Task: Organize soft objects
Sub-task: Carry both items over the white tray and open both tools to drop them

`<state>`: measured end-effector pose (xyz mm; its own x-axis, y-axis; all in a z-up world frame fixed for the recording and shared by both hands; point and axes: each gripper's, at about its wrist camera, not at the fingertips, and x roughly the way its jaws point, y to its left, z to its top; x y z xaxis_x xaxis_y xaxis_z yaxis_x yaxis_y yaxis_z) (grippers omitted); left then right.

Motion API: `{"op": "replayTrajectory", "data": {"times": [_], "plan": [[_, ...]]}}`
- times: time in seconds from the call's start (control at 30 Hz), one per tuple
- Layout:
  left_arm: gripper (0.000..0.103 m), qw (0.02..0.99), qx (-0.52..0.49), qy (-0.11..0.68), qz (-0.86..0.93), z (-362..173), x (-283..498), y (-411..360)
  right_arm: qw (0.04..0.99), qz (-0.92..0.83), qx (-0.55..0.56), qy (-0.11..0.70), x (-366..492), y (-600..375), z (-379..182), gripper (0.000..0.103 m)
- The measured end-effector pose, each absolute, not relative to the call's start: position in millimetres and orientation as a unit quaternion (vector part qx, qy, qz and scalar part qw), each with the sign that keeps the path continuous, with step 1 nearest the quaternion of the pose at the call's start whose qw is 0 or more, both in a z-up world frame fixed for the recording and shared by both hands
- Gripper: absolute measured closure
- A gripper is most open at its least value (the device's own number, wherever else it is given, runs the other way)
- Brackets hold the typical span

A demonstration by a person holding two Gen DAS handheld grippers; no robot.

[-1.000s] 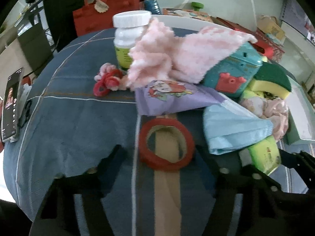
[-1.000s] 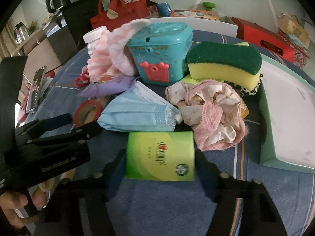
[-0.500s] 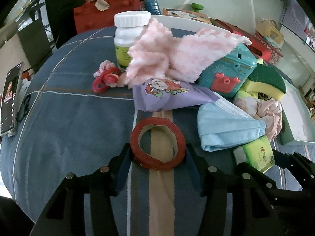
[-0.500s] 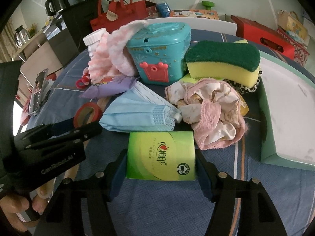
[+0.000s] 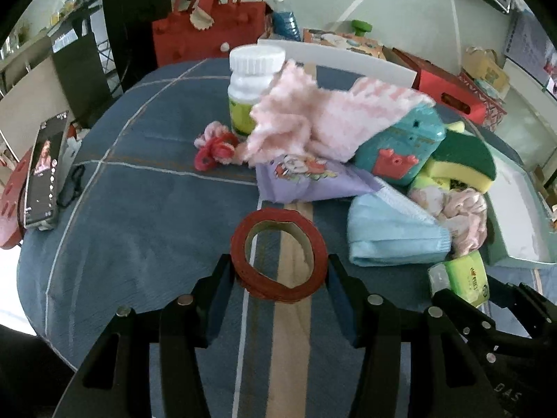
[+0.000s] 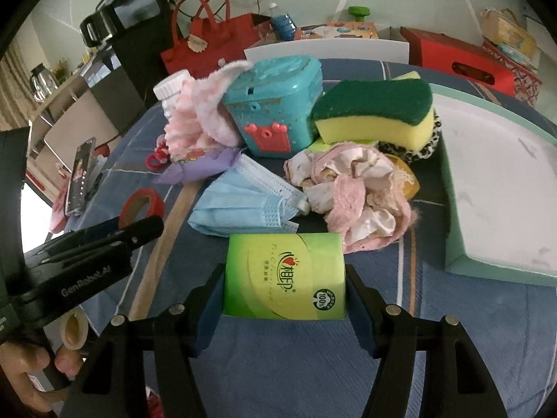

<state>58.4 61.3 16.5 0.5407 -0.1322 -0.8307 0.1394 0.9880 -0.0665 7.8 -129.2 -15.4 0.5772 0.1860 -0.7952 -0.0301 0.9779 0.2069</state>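
Presently, the left gripper (image 5: 278, 271) sat low over the blue striped worktop (image 5: 139, 209) with its jaws spread on either side of a red tape roll (image 5: 278, 257). Both pads appeared to touch the roll's outer edge; whether they pressed on it could not be told. The roll lay flat on the cloth.

The right gripper (image 6: 283, 296) had closed its jaws on a green tissue pack (image 6: 283, 275), one pad against each side of the pack. The pack stood at the near edge of the pile, just in front of a blue face mask (image 6: 243, 209).

Layout of the pile, as seen from the right wrist:
- The face mask lay flat, left of a crumpled pink cloth (image 6: 351, 195), touching it.
- A teal toy box (image 6: 275, 104) stood behind the mask.
- A pink fluffy towel (image 6: 202, 111) draped against the left side of the box, and a white pill bottle (image 6: 170, 87) stood behind it.
- A yellow-and-green sponge (image 6: 376, 111) rested to the right of the box, above the crumpled cloth.
- A purple printed cloth (image 6: 205, 163) lay beneath the towel.

A pale green tray (image 6: 494, 188) sat at the right of the pile. A phone (image 5: 43, 174) lay at the far left edge of the worktop.
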Motion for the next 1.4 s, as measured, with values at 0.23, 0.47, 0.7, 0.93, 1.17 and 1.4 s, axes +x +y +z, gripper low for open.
{"op": "replayTrajectory", "data": {"times": [0.23, 0.47, 0.7, 0.93, 1.17, 1.4], "plan": [[0.048, 0.888, 0.015, 0.451, -0.092, 46.4, 53.5, 36.5, 0.892, 0.037, 0.112, 0.436, -0.3, -154.7, 9.6, 0.036], [0.048, 0.893, 0.028, 0.428, -0.133, 76.7, 62.6, -14.6, 0.903, -0.025, 0.142, 0.404, -0.2, -212.4, 46.3, 0.036], [0.048, 0.894, 0.046, 0.403, -0.189, 102.4, 75.7, -87.3, 0.899, -0.122, 0.174, 0.383, 10.7, -287.9, 65.0, 0.036], [0.048, 0.883, 0.067, 0.401, -0.235, 102.8, 89.3, -160.0, 0.880, -0.198, 0.212, 0.377, 23.7, -353.4, 58.9, 0.036], [0.048, 0.867, 0.067, 0.422, -0.257, 83.4, 114.4, -208.4, 0.856, -0.266, 0.236, 0.374, 46.9, -401.0, 52.9, 0.036], [0.048, 0.857, 0.079, 0.432, -0.270, 71.4, 147.5, -248.5, 0.840, -0.320, 0.201, 0.389, 76.9, -420.1, 35.8, 0.036]]}}
